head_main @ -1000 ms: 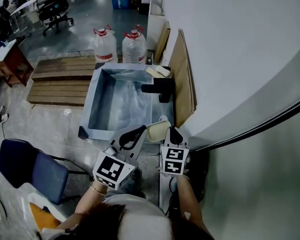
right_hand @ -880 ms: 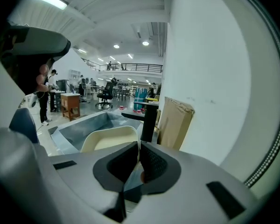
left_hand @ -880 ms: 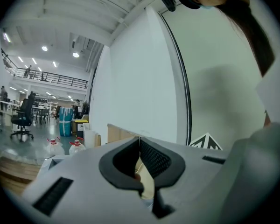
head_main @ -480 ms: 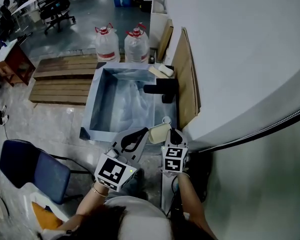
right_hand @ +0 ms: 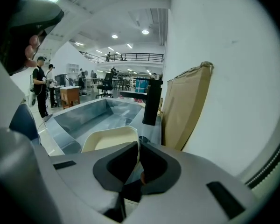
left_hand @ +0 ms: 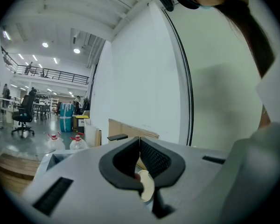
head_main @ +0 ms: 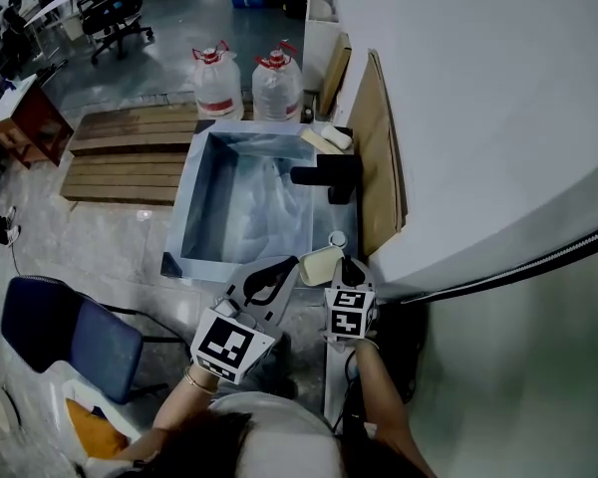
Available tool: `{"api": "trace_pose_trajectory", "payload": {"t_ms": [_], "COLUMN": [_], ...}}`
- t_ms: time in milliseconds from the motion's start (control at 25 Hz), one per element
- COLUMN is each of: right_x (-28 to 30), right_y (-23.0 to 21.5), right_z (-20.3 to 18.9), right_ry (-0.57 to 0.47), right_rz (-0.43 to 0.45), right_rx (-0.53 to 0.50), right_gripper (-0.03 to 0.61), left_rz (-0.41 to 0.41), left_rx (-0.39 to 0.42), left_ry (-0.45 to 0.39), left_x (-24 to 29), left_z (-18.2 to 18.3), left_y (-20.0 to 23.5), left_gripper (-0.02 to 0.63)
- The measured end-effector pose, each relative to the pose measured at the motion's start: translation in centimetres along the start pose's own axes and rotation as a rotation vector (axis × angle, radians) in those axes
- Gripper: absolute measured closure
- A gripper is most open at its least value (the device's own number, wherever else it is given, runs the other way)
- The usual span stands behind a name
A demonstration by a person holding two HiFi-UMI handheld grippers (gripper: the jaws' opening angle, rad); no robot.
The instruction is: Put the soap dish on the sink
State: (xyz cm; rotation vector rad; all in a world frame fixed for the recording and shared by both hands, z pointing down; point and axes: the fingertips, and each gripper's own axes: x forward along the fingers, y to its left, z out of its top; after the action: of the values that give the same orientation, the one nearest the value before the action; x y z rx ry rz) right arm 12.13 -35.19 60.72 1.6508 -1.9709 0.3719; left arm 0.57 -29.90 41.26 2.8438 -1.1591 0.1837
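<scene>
The cream soap dish [head_main: 317, 264] hangs just over the near right corner of the metal sink [head_main: 194, 182]. My right gripper [head_main: 347, 267] is shut on its near rim; in the right gripper view the dish [right_hand: 109, 139] runs out from the closed jaws [right_hand: 138, 148] toward the sink basin [right_hand: 84, 113]. My left gripper [head_main: 287, 265] sits against the dish's left side with its jaws [left_hand: 139, 139] closed. A sliver of the dish [left_hand: 145, 190] shows behind those tips; whether they pinch it is unclear.
A black faucet [head_main: 329, 177] stands on the sink's right rim, with soap bars [head_main: 329, 135] beyond it. Cardboard [head_main: 379, 157] leans on the white wall at right. Two water jugs [head_main: 217, 83] and a wooden pallet [head_main: 120, 152] lie past the sink, and a blue chair [head_main: 65, 337] is at near left.
The head view has shifted slightly. Both grippers and the dish keep almost the same place at the sink's near right corner.
</scene>
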Motion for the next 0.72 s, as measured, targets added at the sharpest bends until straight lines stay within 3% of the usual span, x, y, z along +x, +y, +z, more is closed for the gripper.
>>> {"api": "trace_pose_trajectory", "payload": {"t_ms": [720], "right_x": [2.4], "right_y": [-0.1], "right_z": [-2.1], "right_ry": [0.074], "right_rz": [0.007], "right_rx": [0.016], "right_gripper": [0.541], "left_rz": [0.017], "left_rx": [-0.032], "left_ry": [0.032], "left_x": [0.5], "left_z": [-0.7], "left_y": [0.9], "left_gripper": [0.604]}}
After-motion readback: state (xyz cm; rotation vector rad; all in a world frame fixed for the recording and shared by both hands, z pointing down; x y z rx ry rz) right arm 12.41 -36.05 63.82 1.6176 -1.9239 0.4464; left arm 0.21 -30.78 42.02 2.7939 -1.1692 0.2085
